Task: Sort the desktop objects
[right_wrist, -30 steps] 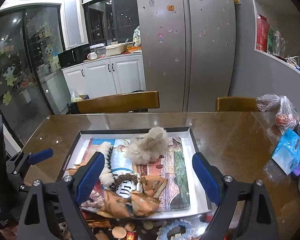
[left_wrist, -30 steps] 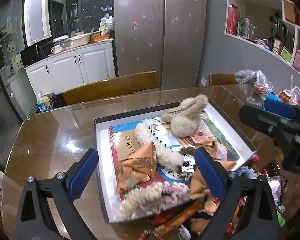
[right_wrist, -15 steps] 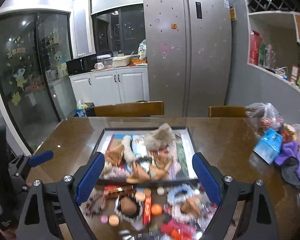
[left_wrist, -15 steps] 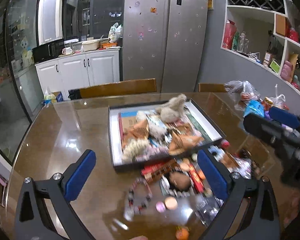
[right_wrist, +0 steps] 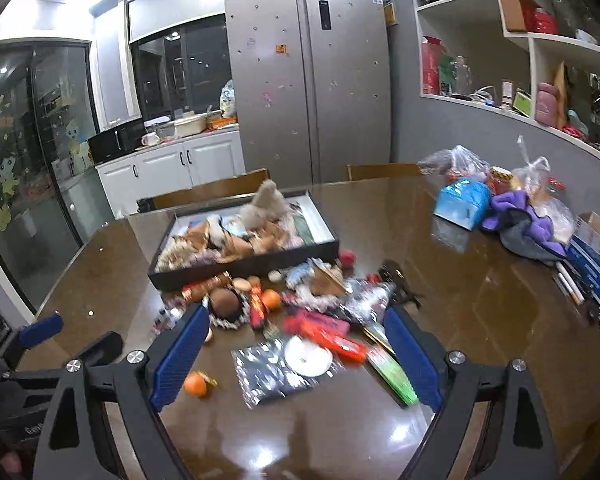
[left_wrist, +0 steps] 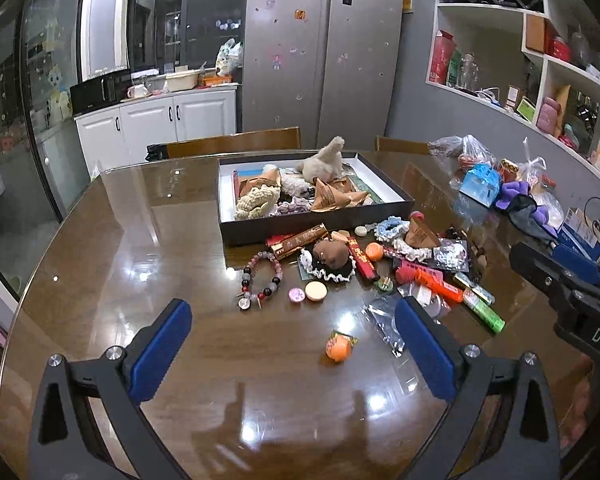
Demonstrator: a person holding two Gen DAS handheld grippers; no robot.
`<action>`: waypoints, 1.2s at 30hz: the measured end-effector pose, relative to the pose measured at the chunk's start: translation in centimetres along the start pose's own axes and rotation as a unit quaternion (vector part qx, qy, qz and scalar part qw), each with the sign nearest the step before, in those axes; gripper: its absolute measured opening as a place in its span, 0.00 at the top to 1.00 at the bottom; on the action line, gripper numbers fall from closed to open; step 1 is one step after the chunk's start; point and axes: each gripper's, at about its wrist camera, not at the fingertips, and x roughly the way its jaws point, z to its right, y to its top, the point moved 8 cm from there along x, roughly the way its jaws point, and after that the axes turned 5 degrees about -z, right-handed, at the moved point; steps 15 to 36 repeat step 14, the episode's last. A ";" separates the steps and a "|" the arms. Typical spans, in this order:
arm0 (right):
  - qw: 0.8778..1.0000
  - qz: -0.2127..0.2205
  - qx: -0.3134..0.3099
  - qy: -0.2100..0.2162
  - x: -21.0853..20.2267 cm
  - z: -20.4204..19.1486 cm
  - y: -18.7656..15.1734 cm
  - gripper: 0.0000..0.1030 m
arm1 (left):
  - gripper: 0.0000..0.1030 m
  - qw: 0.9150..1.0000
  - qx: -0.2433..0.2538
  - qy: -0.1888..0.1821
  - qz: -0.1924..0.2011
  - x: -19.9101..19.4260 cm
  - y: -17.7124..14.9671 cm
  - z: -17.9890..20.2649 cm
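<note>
A black box (left_wrist: 320, 222) (right_wrist: 244, 268) lined in white sits at the table's middle, holding a fluffy beige toy (left_wrist: 322, 162), paper wraps and scrunchies. In front of it lies a scatter of small things: a bead bracelet (left_wrist: 260, 276), a brown plush on a frilled doily (left_wrist: 330, 256), red packets (left_wrist: 424, 276), an orange ball (left_wrist: 338, 346) (right_wrist: 195, 384), a clear bag (right_wrist: 276, 368). My left gripper (left_wrist: 296, 348) hangs open above the bare tabletop near the ball. My right gripper (right_wrist: 294, 358) is open above the clear bag, nothing held.
Plastic bags, a blue pack (right_wrist: 462, 202) and purple cloth (right_wrist: 516, 216) crowd the table's right side, with a box (right_wrist: 592, 256) at the edge. Two wooden chairs (left_wrist: 236, 144) stand behind the table. Fridge, cabinets and wall shelves lie beyond.
Both grippers have drawn back from over the box toward the table's near edge; the scattered items in front of the box have come into view. Both stay open and empty.
</note>
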 end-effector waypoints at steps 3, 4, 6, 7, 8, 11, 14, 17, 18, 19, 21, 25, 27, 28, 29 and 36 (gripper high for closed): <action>1.000 -0.004 -0.003 0.001 -0.4 0.4 -0.7 0.11 | 0.00 1.000 -0.005 -0.003 0.004 -0.5 -0.2 0.2; 1.000 -0.003 -0.004 0.001 -0.7 0.3 -0.9 0.11 | 0.00 1.000 -0.005 -0.003 0.006 -0.7 -0.1 0.2; 1.000 0.000 -0.010 -0.001 -1.0 0.2 -1.0 0.11 | 0.00 1.000 0.003 -0.002 0.010 -1.1 0.1 0.3; 1.000 0.000 -0.012 0.000 -1.0 0.0 -1.0 0.11 | 0.00 1.000 0.006 0.000 0.012 -1.2 0.2 0.4; 1.000 0.000 -0.014 0.001 -1.1 -0.2 -1.0 0.11 | 0.00 1.000 0.009 0.001 0.013 -1.3 0.3 0.4; 1.000 0.001 -0.019 0.003 -1.1 -0.7 -0.9 0.11 | 0.00 1.000 0.011 -0.003 0.016 -1.5 0.7 0.4; 1.000 0.001 -0.024 0.003 -1.1 -1.1 -1.1 0.11 | 0.00 1.000 0.006 -0.003 0.017 -1.7 0.8 0.2; 1.000 0.001 -0.024 0.003 -1.1 -1.1 -1.1 0.11 | 0.00 1.000 0.006 -0.003 0.017 -1.7 0.8 0.2; 1.000 0.001 -0.024 0.003 -1.1 -1.1 -1.1 0.11 | 0.00 1.000 0.006 -0.003 0.017 -1.7 0.8 0.2; 1.000 0.001 -0.024 0.003 -1.1 -1.1 -1.1 0.11 | 0.00 1.000 0.006 -0.003 0.017 -1.7 0.8 0.2; 1.000 0.001 -0.024 0.003 -1.1 -1.1 -1.1 0.11 | 0.00 1.000 0.006 -0.003 0.017 -1.7 0.8 0.2; 1.000 0.001 -0.024 0.003 -1.1 -1.1 -1.1 0.11 | 0.00 1.000 0.006 -0.003 0.017 -1.7 0.8 0.2; 1.000 0.001 -0.024 0.003 -1.1 -1.1 -1.1 0.11 | 0.00 1.000 0.006 -0.003 0.017 -1.7 0.8 0.2; 1.000 0.001 -0.024 0.003 -1.1 -1.1 -1.1 0.11 | 0.00 1.000 0.006 -0.003 0.017 -1.7 0.8 0.2; 1.000 0.001 -0.024 0.003 -1.1 -1.1 -1.1 0.11 | 0.00 1.000 0.006 -0.003 0.017 -1.7 0.8 0.2; 1.000 0.001 -0.024 0.003 -1.1 -1.1 -1.1 0.11 | 0.00 1.000 0.006 -0.003 0.017 -1.7 0.8 0.2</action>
